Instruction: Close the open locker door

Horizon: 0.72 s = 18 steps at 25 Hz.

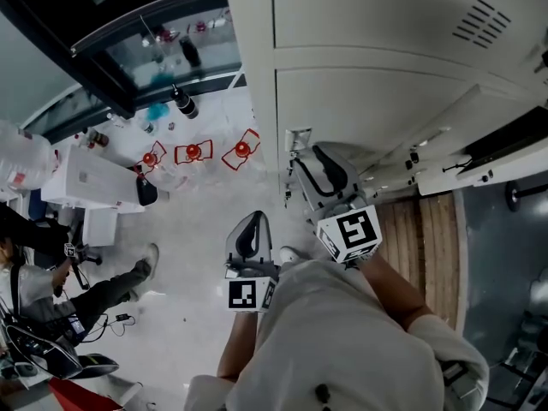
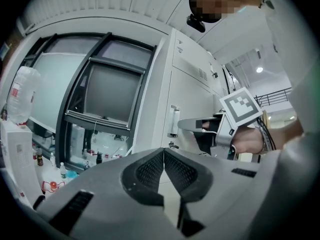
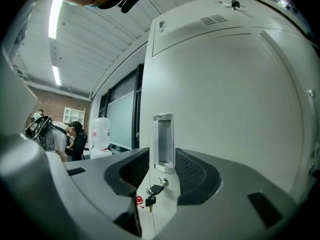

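The right gripper [image 3: 162, 170], jaws apart and empty, faces the locker door [image 3: 225, 109] at its recessed handle [image 3: 164, 141]. It is stiff, slick sheet metal and probably swings light, so push flat beside the handle. The left gripper [image 2: 163, 156] has its jaws together, empty.

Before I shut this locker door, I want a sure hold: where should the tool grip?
Likely the recessed handle on the locker door, above the key. Bring the right tool in level from the front, jaws straddling it: the recess stands upright at the door's edge.

locker door [image 3: 225, 109]: lower edge behind right gripper [image 3: 164, 159] | key tag [image 3: 139, 200]: print too small
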Tool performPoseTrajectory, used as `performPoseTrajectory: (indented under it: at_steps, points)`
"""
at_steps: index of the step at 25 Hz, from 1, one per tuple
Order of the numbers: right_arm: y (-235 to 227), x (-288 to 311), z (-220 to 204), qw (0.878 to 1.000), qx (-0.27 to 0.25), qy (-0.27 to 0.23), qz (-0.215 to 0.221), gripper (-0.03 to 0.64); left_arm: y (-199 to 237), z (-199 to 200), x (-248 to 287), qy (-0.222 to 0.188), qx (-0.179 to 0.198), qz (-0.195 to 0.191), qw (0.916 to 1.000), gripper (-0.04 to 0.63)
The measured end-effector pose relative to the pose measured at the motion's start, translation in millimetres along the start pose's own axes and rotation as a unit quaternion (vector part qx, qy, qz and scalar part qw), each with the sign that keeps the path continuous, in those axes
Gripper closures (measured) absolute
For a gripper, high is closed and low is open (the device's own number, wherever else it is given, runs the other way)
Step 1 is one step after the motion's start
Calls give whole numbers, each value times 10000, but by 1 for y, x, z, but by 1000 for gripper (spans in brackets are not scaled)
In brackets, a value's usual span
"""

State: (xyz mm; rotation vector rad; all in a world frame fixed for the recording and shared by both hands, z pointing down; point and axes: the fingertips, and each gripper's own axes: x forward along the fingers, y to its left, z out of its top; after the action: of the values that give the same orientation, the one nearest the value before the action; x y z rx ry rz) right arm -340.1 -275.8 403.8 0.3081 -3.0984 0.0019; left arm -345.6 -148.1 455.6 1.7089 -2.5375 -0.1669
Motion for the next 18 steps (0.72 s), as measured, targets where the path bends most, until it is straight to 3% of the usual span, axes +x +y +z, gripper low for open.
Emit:
performPoseTrajectory:
  at_steps: [6, 11, 18]
  points:
    - [-5, -41, -4, 9996, 177, 32, 240, 472, -27, -2, -3, 63, 107, -41, 9999, 586]
    - [-17, -84, -14, 9992, 239, 66, 307, 559, -62, -3, -5, 39, 161, -48, 9999, 586]
    - [-34, -160, -24, 9976, 453, 131, 502, 588, -116, -1, -18, 48, 118, 173, 9998, 586]
